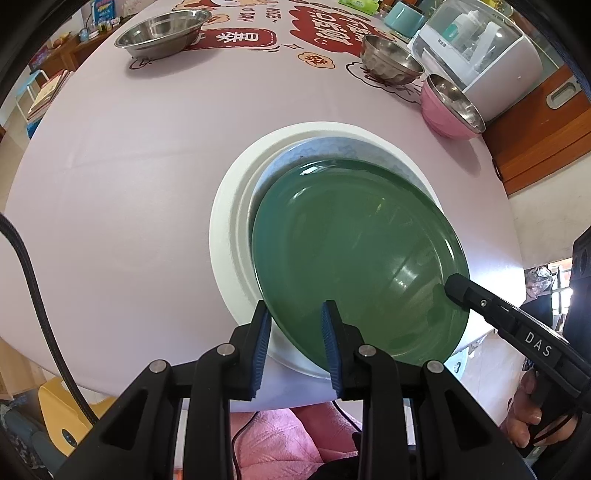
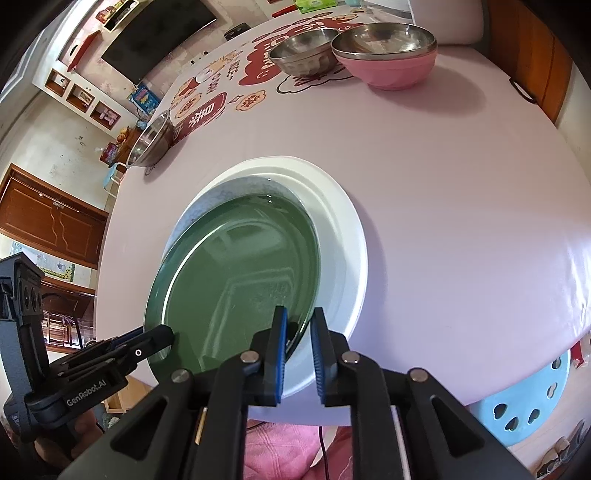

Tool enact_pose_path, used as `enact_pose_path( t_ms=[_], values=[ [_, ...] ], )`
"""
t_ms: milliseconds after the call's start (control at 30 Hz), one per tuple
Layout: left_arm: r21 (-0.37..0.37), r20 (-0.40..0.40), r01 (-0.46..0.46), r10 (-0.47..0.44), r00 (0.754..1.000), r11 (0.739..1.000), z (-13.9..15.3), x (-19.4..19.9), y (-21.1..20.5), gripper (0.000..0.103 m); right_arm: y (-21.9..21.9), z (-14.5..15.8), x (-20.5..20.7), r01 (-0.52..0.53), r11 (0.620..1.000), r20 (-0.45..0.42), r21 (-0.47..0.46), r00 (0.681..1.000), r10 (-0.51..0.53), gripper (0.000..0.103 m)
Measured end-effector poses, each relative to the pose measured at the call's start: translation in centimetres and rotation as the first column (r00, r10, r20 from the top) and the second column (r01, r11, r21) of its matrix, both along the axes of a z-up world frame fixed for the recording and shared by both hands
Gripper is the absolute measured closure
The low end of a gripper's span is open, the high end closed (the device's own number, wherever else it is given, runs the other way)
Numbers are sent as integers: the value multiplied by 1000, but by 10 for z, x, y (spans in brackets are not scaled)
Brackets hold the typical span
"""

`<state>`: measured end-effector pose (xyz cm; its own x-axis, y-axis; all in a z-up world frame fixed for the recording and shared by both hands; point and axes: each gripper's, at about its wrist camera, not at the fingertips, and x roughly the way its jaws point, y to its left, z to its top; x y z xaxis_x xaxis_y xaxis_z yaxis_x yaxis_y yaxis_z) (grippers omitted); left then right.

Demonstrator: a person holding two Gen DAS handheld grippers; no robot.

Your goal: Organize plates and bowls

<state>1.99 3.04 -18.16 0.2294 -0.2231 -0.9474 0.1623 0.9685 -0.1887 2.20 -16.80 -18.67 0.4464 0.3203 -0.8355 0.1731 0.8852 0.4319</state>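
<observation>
A green plate (image 1: 354,251) lies tilted on a pale blue patterned plate (image 1: 332,149), which rests in a large white plate (image 1: 231,236) on the pink tablecloth. My left gripper (image 1: 295,314) is open, its jaws astride the green plate's near rim. My right gripper (image 2: 299,321) straddles the opposite rim of the green plate (image 2: 240,280) with a narrow gap between the jaws; I cannot tell if it pinches. The right gripper also shows in the left wrist view (image 1: 458,291).
A wide steel bowl (image 1: 162,31) stands far left. A small steel bowl (image 1: 391,62) and a pink bowl (image 1: 450,107) with a steel liner stand far right, next to a white appliance (image 1: 487,51). A blue stool (image 2: 524,402) is beside the table.
</observation>
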Motion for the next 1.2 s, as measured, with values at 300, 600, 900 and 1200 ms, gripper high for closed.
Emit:
enact_pose_path(
  t_ms=[300,600,900,1200],
  values=[
    [-9,14,4,-4,1000,1000,7,6,3,76,3,2,9,5,1000,-16,-15,1000,-5,89],
    [-14,53,5,-4,999,1000,24,1,4,74,6,3,15,-8,1000,-5,-10,1000,8,77],
    [-49,151,20,-13,988,999,50,-19,1,73,10,5,14,-37,998,10,-42,999,38,63],
    [-42,173,6,1,985,999,57,-37,-2,73,10,14,0,-58,998,68,-36,996,60,50]
  ],
)
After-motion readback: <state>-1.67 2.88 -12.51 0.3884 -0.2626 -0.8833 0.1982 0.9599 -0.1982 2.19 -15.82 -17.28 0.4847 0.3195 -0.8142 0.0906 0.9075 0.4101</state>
